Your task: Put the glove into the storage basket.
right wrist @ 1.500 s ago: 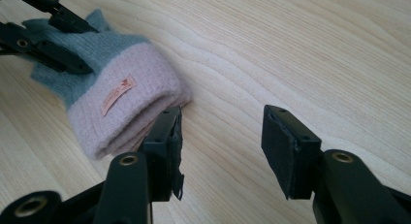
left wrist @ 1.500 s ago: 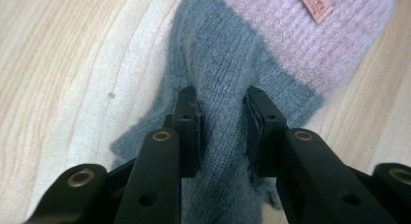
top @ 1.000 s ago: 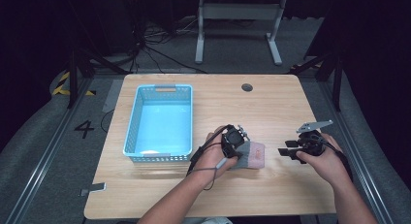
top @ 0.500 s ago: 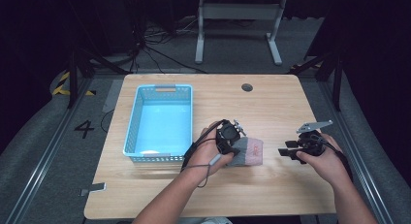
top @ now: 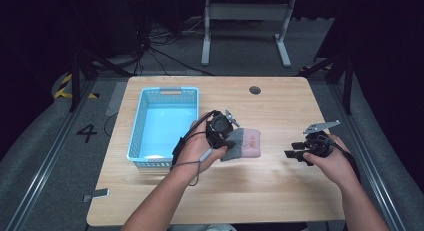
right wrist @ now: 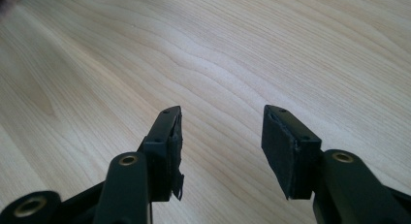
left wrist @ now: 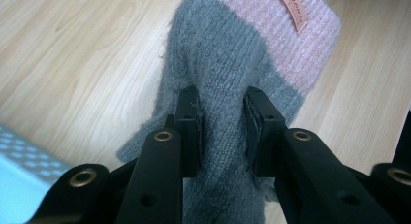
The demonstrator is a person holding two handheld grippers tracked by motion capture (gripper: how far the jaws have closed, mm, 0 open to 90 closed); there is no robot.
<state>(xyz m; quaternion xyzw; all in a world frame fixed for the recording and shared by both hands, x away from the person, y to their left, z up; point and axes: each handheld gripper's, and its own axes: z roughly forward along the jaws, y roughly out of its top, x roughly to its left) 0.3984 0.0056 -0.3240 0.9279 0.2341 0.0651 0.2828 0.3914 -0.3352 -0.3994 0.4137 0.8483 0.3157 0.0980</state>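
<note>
Left hand-held gripper (left wrist: 222, 129) clenched on grey-pink sock (left wrist: 228, 78); right hand-held gripper (right wrist: 220, 151) released, jaws apart over table (right wrist: 271, 49).

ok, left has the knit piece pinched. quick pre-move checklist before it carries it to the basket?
1. Grip: left hand-held gripper has its pads pressed on a fold of the grey and pink knit piece: ok.
2. Cloth off the table: cannot tell; most of it hangs past the jaws, close to the wood.
3. Blue basket ready: ok, nothing lying in the part that shows.
4. Path to the basket: ok, it stands right beside the left hand.
5. Right hand-held gripper out of the way: ok, open over bare wood, apart from the cloth.
</note>
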